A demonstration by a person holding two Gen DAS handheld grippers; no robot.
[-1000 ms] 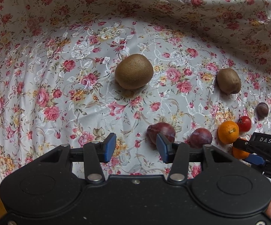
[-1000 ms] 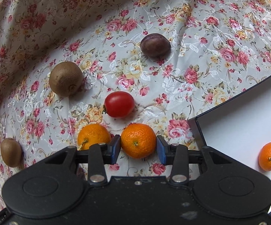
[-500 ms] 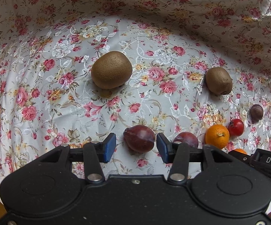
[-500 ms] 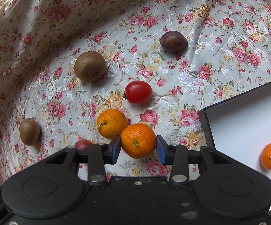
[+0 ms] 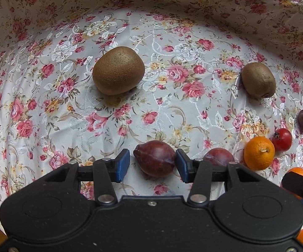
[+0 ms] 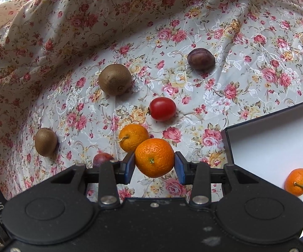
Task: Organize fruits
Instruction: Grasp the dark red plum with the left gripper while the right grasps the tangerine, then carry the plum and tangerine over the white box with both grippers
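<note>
Floral cloth (image 5: pixel 172 109) covers the counter. On the left, the left hand-held gripper (image 5: pixel 152 164) straddles a plum (image 5: pixel 155 158), jaws unclenched, its left pad clear of the skin; closing off-centre could squirt it sideways. On the right, the right hand-held gripper (image 6: pixel 154 164) clamps a mandarin (image 6: pixel 154 157) lifted above the cloth, near the white tray (image 6: pixel 277 142); a slack pinch could drop it.

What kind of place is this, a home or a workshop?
Probably a home table: a flowered tablecloth covers it, fruit such as a kiwi lies loose, and a white tray holds one orange.
</note>
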